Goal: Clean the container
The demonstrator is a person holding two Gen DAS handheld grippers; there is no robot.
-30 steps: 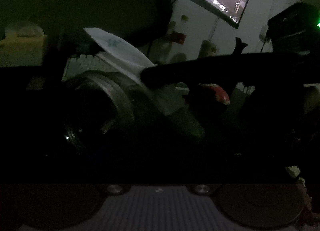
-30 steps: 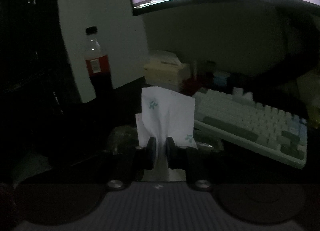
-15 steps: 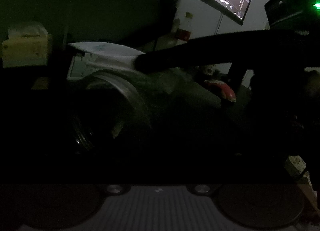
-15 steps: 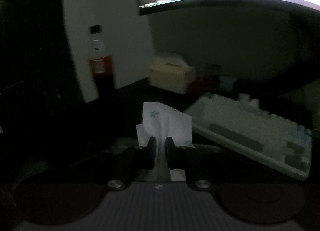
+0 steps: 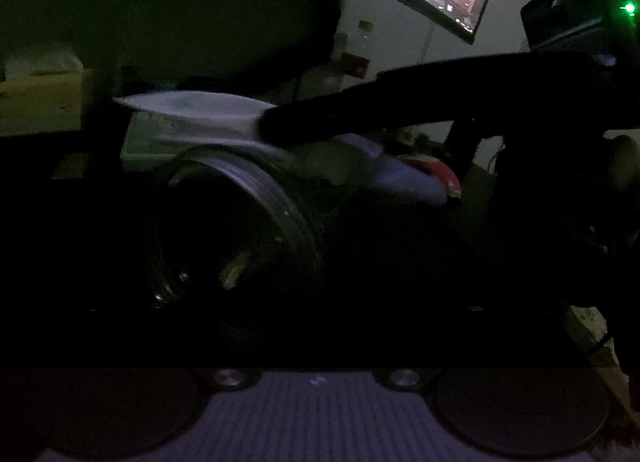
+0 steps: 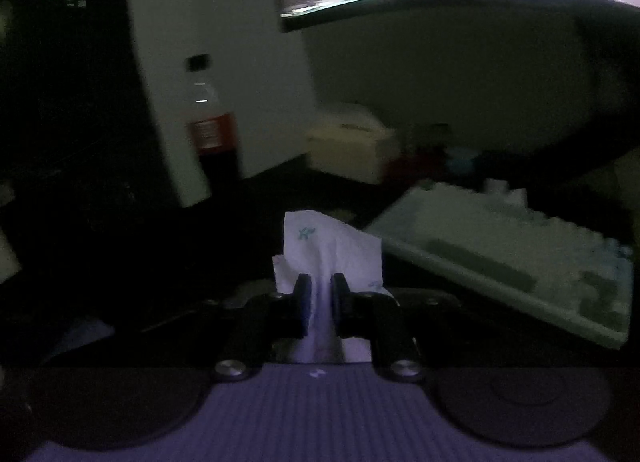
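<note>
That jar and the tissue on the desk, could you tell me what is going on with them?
A person is wiping a container with two handheld grippers in a dim room. The right gripper is shut on a white tissue, which lies across the top of the clear jar near its mouth. The jar lies on its side close before the left gripper's camera; that gripper's fingers are too dark to make out. A keyboard sits behind.

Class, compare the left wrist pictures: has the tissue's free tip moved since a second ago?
Yes. Against the keyboard behind it, the tissue has dropped from steeply raised to nearly flat over the container, gripped by the right gripper.
</note>
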